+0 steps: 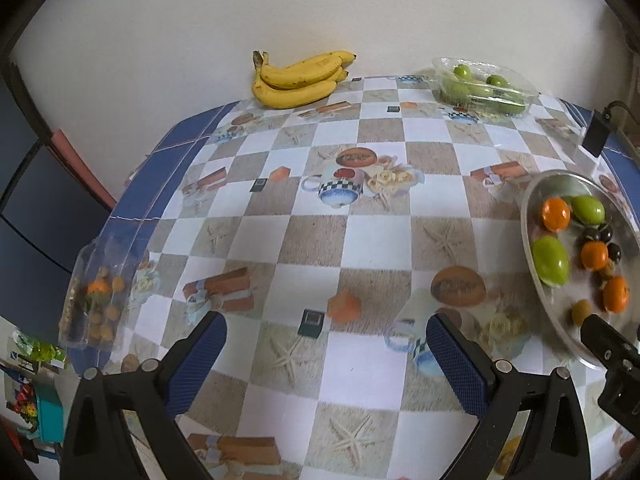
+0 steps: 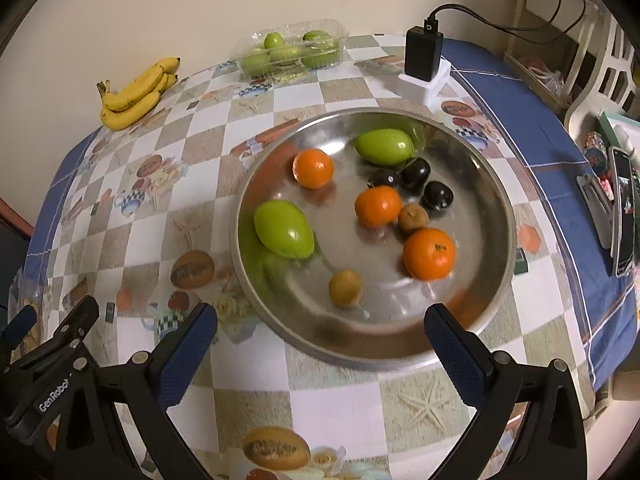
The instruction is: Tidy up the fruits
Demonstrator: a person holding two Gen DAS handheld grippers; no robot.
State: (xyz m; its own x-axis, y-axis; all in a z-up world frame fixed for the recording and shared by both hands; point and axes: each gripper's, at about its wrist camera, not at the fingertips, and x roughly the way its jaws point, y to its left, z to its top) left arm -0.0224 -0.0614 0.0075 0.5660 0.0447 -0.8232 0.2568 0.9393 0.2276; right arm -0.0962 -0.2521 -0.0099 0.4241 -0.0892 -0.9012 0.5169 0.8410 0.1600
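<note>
A steel bowl sits on the checked tablecloth and holds three oranges, two green fruits, three dark plums and two small brown fruits. My right gripper is open and empty, hovering at the bowl's near rim. My left gripper is open and empty over the table, left of the bowl. A banana bunch lies at the table's far edge; it also shows in the right wrist view.
A clear clamshell of green fruits stands at the back. A clear box of small orange fruits sits at the table's left edge. A black charger on a white stand and a phone are on the right.
</note>
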